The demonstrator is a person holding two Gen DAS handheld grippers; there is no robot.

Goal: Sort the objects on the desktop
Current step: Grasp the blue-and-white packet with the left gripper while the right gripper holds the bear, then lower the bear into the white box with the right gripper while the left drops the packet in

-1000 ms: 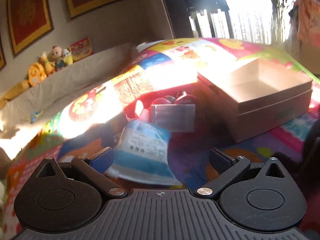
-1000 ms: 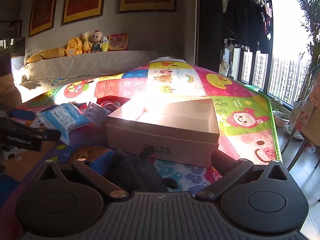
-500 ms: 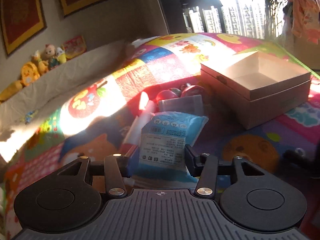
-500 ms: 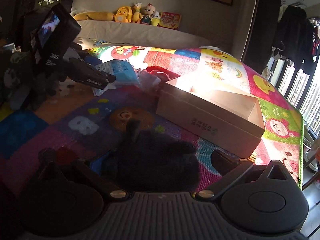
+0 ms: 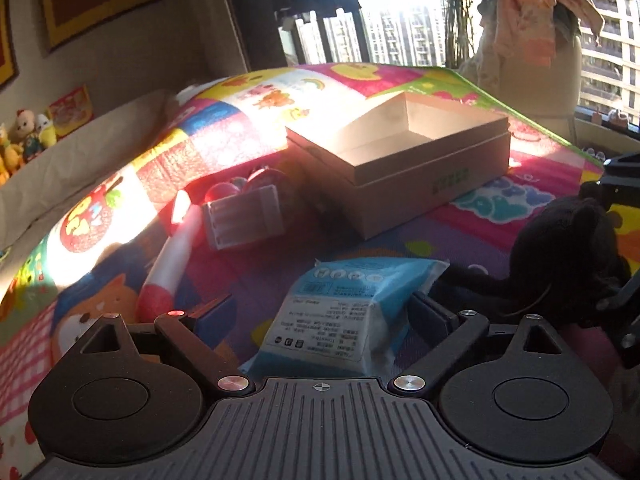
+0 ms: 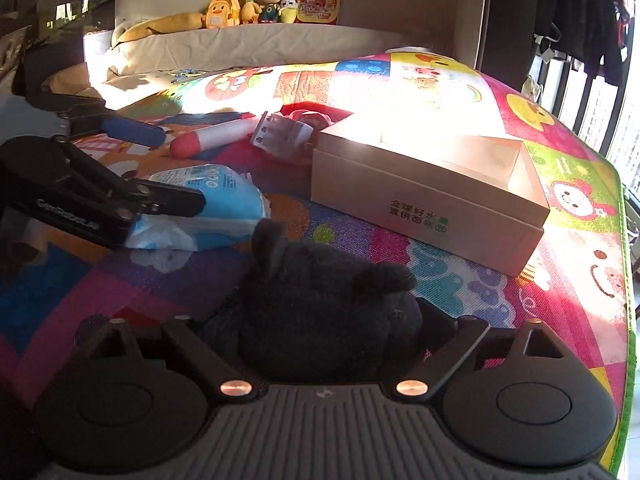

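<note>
Nearest, right gripper (image 6: pixel 328 316) clamped on black plush toy (image 6: pixel 320 300). Left gripper (image 5: pixel 320 316) spread wide around blue packet (image 5: pixel 344 312), which lies flat on play mat (image 5: pixel 260 280), not gripped. Beyond: open cardboard box (image 6: pixel 424 200) mid-mat; marker (image 6: pixel 216 140) and clear case (image 6: pixel 280 136) just behind. Risk: packet is slick and soft, may crumple or slip if pinched near its edge.

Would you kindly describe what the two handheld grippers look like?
Both the left gripper and right gripper are matte black plastic: ribbed bodies, round side discs, triangular cut-outs, silver pivot rivets. The left gripper's side carries white lettering; one finger has a blue pad.
</note>
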